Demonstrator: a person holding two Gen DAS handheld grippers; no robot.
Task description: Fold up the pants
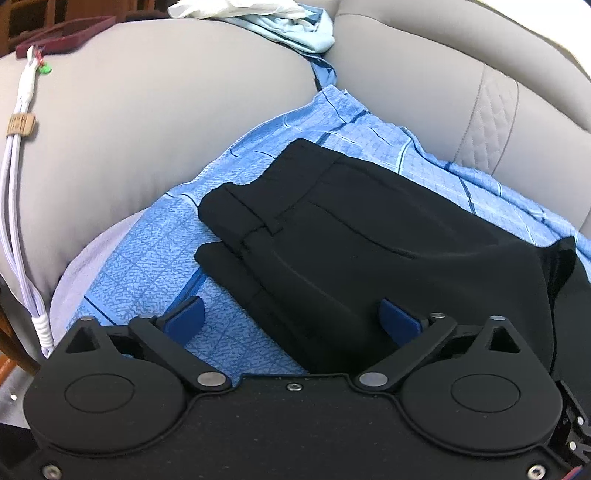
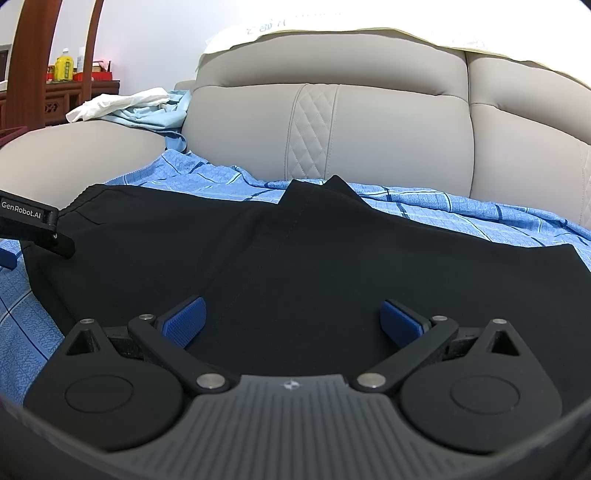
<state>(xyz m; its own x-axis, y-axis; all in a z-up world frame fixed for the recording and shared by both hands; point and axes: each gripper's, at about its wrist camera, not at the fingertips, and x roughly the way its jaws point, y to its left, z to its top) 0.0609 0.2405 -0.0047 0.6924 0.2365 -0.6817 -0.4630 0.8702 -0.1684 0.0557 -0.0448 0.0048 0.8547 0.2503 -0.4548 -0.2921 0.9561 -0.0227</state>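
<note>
Black pants (image 1: pixel 369 236) lie folded on a blue checked cloth (image 1: pixel 155 258) on a grey sofa. In the left wrist view the waistband end points to the upper left and its layers are stacked. My left gripper (image 1: pixel 291 319) is open and empty, just above the near edge of the pants. In the right wrist view the pants (image 2: pixel 295 258) spread wide in front. My right gripper (image 2: pixel 291 321) is open and empty, low over the black fabric. The body of the left gripper (image 2: pixel 33 225) shows at the left edge there.
The grey sofa backrest (image 2: pixel 332 122) rises behind the cloth (image 2: pixel 461 214). White and light blue clothes (image 2: pixel 140 107) are heaped on the sofa arm at the left. A white cable (image 1: pixel 18 192) and a dark red tray (image 1: pixel 62 35) lie on the arm. A wooden cabinet with bottles (image 2: pixel 64 66) stands far left.
</note>
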